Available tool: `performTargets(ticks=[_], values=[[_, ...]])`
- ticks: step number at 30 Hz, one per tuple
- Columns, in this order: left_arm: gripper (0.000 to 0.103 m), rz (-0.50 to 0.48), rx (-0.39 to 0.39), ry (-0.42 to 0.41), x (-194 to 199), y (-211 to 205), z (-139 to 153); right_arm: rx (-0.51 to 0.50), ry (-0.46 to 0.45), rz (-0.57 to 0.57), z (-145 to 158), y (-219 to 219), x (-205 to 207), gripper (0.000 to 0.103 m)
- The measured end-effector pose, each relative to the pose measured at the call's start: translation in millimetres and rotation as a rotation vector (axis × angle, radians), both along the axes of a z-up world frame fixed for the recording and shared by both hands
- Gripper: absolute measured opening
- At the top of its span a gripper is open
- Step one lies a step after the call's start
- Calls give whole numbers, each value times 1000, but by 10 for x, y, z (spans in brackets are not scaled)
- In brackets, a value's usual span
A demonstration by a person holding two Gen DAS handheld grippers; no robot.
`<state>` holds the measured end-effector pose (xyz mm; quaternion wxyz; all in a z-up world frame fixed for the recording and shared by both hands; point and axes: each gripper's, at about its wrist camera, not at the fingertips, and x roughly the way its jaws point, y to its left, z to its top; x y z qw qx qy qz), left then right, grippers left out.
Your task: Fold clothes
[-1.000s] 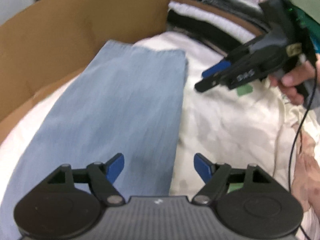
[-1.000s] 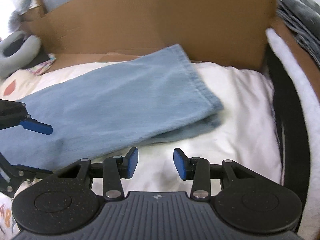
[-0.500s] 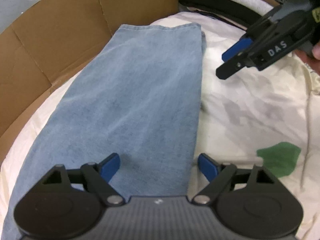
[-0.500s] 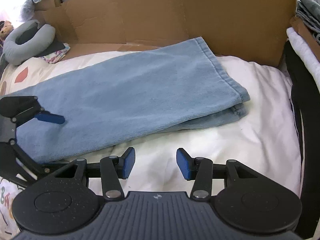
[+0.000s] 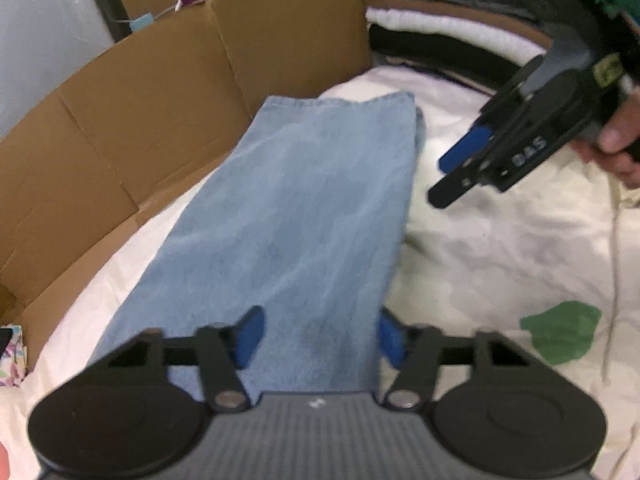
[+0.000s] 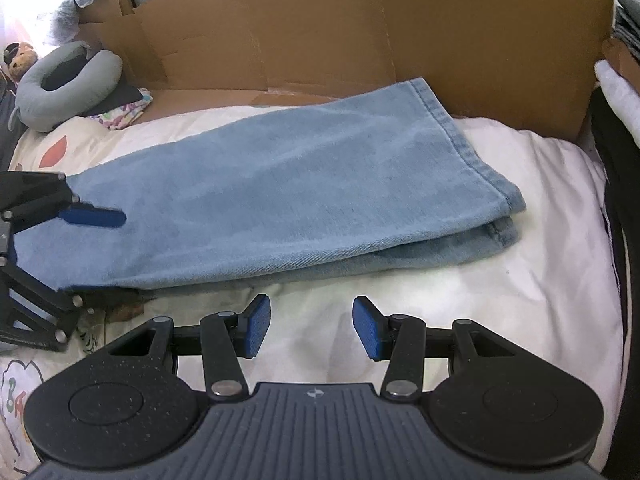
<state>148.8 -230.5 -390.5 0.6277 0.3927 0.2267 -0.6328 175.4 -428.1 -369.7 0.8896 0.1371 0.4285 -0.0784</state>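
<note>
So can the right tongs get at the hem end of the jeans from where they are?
Probably yes. The right tongs stand open over bare white bedding, and nothing lies between them and the jeans hem ahead to the right.

A lived-in bedroom at home — the work surface is a bed spread with a cream printed sheet (image 6: 460, 280). A flattened cardboard box (image 6: 440, 28) stands along the far side. At far left lie a grey neck pillow (image 6: 68, 84) and a small stuffed toy (image 6: 18, 58); at right, a stack of folded clothes (image 5: 452, 24).
</note>
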Motion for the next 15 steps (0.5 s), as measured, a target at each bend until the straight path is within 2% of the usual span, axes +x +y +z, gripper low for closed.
performTargets(ticks=[2, 5, 8, 15], values=[[28, -5, -2, 34, 29, 24, 30, 1, -13, 1, 25, 6, 32, 53], [8, -7, -3, 80, 62, 22, 56, 3, -32, 1, 63, 11, 86, 53], [4, -4, -3, 114, 87, 16, 100, 14, -46, -1, 93, -3, 175, 53], [4, 2, -16, 138, 157, -13, 226, 40, -50, -48, 58, -72, 474, 53]])
